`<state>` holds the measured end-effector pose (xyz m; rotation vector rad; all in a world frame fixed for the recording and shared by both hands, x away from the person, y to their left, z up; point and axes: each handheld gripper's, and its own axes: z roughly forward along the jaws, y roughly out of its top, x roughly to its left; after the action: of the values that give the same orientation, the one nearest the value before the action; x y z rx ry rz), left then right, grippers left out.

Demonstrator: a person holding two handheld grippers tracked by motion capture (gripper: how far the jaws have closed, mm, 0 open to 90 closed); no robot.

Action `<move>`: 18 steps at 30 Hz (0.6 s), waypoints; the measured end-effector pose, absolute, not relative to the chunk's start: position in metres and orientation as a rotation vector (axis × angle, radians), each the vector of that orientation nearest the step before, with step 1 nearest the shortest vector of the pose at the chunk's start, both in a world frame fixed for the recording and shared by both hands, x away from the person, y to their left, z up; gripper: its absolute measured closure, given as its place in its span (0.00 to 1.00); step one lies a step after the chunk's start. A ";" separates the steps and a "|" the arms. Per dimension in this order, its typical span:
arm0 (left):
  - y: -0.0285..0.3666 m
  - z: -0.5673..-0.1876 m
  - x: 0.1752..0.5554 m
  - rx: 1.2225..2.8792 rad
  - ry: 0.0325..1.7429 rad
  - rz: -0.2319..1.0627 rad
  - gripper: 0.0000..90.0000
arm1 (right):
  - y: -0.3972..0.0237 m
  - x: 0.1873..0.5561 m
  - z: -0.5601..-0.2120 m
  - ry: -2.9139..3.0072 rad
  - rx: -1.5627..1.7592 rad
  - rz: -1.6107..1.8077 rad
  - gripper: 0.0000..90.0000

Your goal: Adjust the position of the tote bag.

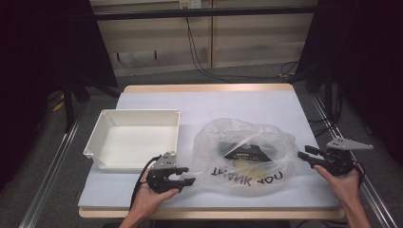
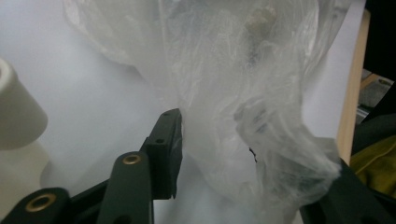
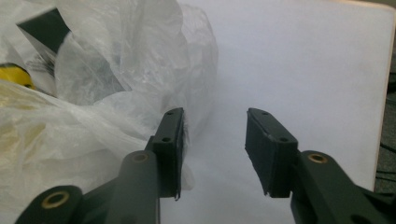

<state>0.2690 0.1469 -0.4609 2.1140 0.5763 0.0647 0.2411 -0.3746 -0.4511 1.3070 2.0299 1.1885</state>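
We see the table (image 1: pixel 247 102) evenly lit from above while the room's edges sink into dark; up close the plastic bag (image 2: pixel 243 93) blurs and glares softly.

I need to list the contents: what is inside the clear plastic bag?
Inside the plastic bag: a black packet and something yellow. The crumpled film hides the rest.

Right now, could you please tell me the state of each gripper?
Left gripper: open; plastic bag lies loosely between its jaws.
Right gripper: open, holding nothing, beside the bag.
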 end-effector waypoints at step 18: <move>0.166 -0.422 0.260 1.890 0.584 0.156 0.36 | -0.361 0.218 -0.407 1.985 1.170 1.417 0.51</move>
<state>0.2601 0.1655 -0.4216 1.8904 0.5843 0.1557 0.2178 -0.3613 -0.4067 1.1695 1.9855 1.4172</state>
